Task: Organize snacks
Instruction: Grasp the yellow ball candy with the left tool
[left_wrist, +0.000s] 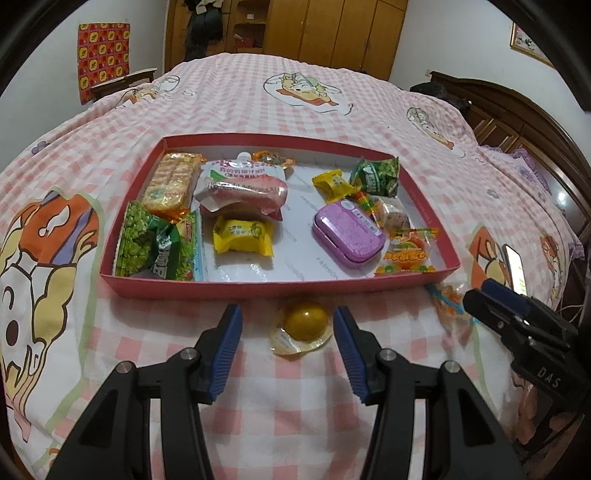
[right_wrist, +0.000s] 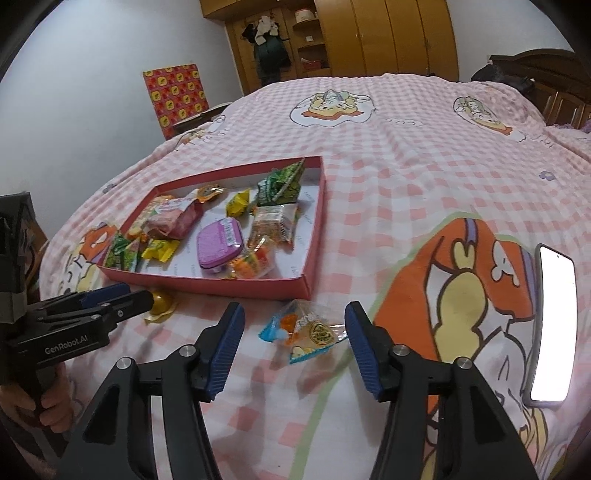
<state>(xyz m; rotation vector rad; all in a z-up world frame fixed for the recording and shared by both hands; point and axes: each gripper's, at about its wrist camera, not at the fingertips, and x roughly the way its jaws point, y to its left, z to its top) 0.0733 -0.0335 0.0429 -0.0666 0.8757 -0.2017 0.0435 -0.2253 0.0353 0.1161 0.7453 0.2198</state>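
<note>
Here both jaws gape wide near the red tray (left_wrist: 280, 290), phone (right_wrist: 552, 325) probably aside.

A bed (left_wrist: 295, 96) under a pink checked cover carries a red tray (left_wrist: 280, 290) — plus a jelly cup (left_wrist: 304, 321), a sweet packet (right_wrist: 306, 332) and a phone (right_wrist: 554, 325).

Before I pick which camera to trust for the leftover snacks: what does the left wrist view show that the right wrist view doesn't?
Only the left wrist view shows the yellow jelly cup in full, lying between the open left gripper fingers, and the green pea packet face-on. Only the right wrist view shows the clear candy packet sharply, between the open right gripper fingers, and the whole lit phone. Both show the red tray of snacks, the purple tin and the pink checked bedspread.
</note>
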